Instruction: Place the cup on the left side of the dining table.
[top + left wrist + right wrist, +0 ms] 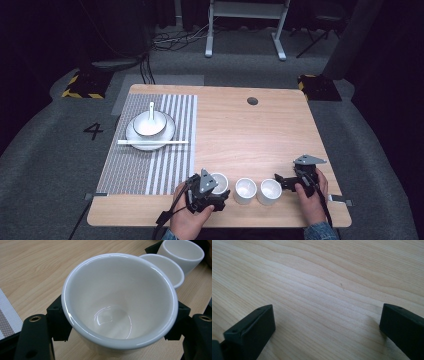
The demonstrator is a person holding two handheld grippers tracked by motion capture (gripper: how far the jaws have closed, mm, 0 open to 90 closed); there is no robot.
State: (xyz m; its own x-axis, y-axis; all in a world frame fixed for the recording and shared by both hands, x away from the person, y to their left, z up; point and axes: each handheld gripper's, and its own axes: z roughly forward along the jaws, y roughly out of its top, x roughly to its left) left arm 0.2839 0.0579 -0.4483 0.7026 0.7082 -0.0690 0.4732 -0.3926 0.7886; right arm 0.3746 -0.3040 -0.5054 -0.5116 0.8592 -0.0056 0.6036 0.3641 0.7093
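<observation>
Left gripper clamped around leftmost white cup at desk's near edge, two more cups alongside, right gripper spread, empty, over bare desk near right edge.

The left gripper hides the lower wall of 1 white cup.

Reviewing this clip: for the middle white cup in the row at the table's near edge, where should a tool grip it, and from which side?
Grip the middle cup across its outer wall just below the rim, coming from the near edge with the jaws front and back. It stands upright and handleless, and its neighbours, the left cup and the right cup, crowd its sides. The open right tool looks nearest.
</observation>
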